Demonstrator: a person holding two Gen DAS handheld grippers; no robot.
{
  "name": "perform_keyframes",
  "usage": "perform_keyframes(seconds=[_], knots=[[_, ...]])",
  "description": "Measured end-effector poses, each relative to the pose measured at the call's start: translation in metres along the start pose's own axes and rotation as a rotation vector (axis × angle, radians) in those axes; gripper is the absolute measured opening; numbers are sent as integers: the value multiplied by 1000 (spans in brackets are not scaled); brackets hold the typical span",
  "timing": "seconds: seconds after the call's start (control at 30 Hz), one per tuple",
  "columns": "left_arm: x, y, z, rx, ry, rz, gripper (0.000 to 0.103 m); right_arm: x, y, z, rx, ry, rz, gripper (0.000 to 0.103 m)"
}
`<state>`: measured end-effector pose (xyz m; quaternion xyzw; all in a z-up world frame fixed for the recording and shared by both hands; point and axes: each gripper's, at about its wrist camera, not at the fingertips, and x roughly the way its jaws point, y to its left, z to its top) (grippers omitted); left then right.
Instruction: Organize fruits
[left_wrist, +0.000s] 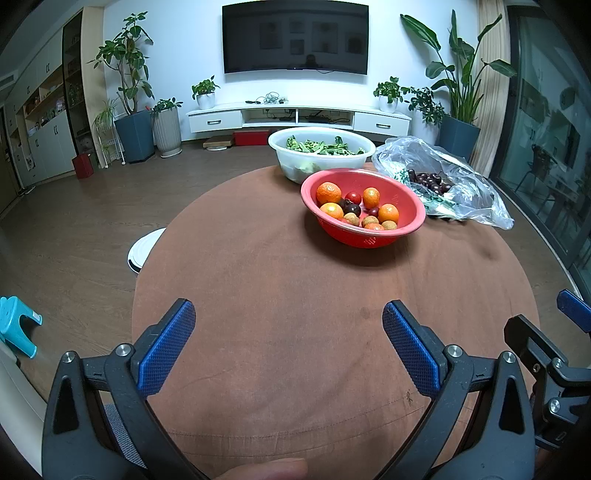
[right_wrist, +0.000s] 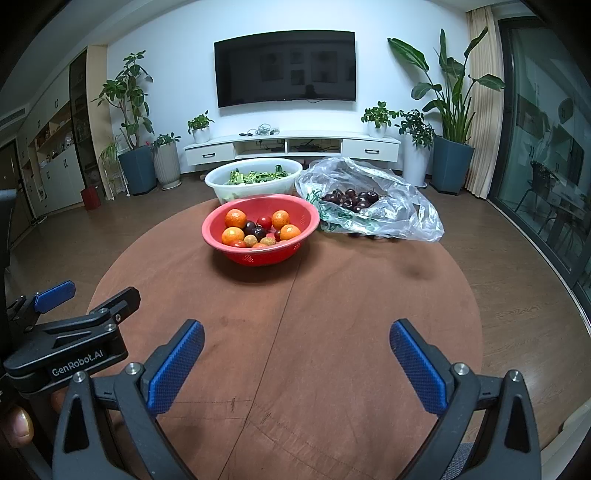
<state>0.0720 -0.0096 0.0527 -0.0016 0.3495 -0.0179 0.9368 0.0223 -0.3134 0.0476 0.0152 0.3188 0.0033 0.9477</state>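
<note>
Two grippers wide open, fruit waiting in the red colander

Four oranges (right_wrist: 235, 218) lie in the red colander (right_wrist: 236, 254) with dark plums (right_wrist: 255, 230), a small red tomato-like fruit (right_wrist: 264, 221) and a few pale brown lychee-like fruits (right_wrist: 250, 240); the colander stands on the brown round desk (right_wrist: 332, 314), in the upper middle of the right wrist view and right of centre in the left wrist view. Just behind the colander, close enough to look touching, sits a white basin (right_wrist: 221, 184) of green leaves; just to the right of both lies a crumpled clear plastic bag (right_wrist: 406, 210) with dark cherries (right_wrist: 351, 199) heaped inside.

The left gripper (left_wrist: 288, 317) fills the bottom of its own view, jaws spread wide with nothing between the blue pads (left_wrist: 170, 347), over bare cloth well short of the colander; the right gripper (right_wrist: 297, 336) sits likewise at the bottom of its frame, jaws fully apart and holding nothing. A fingertip (left_wrist: 266, 470) shows at the bottom edge of the left view; a thumb (right_wrist: 18, 424) shows at the lower left of the right view.

Beyond the desk: wooden floor, a wall-mounted television (right_wrist: 284, 68) at top centre, a white low cabinet (right_wrist: 291, 147) beneath it, potted plants (right_wrist: 450, 110) at both sides.
</note>
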Motion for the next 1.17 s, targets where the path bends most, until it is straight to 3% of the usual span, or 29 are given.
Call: perform_keyframes(seconds=[1.17], knots=[[5,10,-5,-20,-8,-13,103,-5,-1,-12,1,24,1,103]])
